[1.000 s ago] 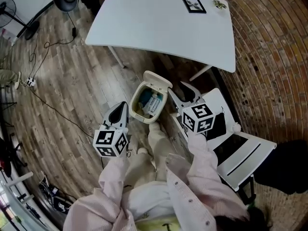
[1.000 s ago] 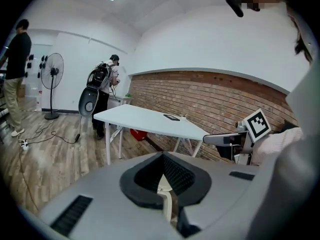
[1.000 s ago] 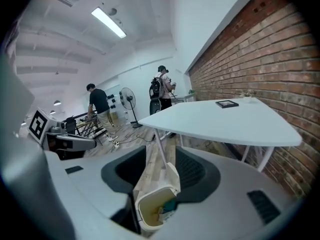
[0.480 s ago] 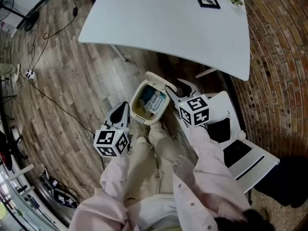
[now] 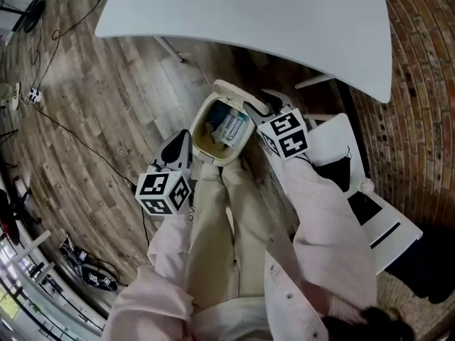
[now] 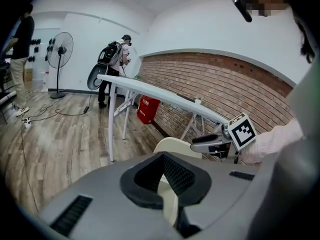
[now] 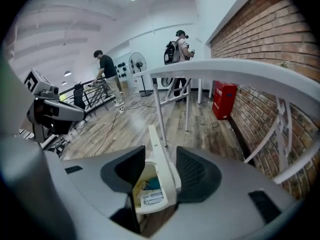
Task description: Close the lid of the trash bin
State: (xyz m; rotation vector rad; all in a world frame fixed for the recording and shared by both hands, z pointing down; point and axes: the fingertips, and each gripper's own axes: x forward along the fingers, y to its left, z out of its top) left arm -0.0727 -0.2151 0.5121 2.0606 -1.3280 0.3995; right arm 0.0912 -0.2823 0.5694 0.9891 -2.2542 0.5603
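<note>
I am at the start of closing the trash bin [image 5: 201, 123]. It sits on the wood floor [image 5: 106, 105] near the white table [image 5: 249, 20], and its lid [image 5: 231, 89] stands up open. My right gripper [image 5: 257, 106] has its jaws wide apart with the lid's edge [image 7: 156, 144] between them, not squeezing. My left gripper [image 5: 178, 155] has its jaws pressed together, holding nothing. Next, I think, the lid needs a soft push down. Only my right gripper view shows the trash [image 7: 147, 186] inside from close by. My left gripper view shows the right gripper [image 6: 212, 144] from the side.
</note>
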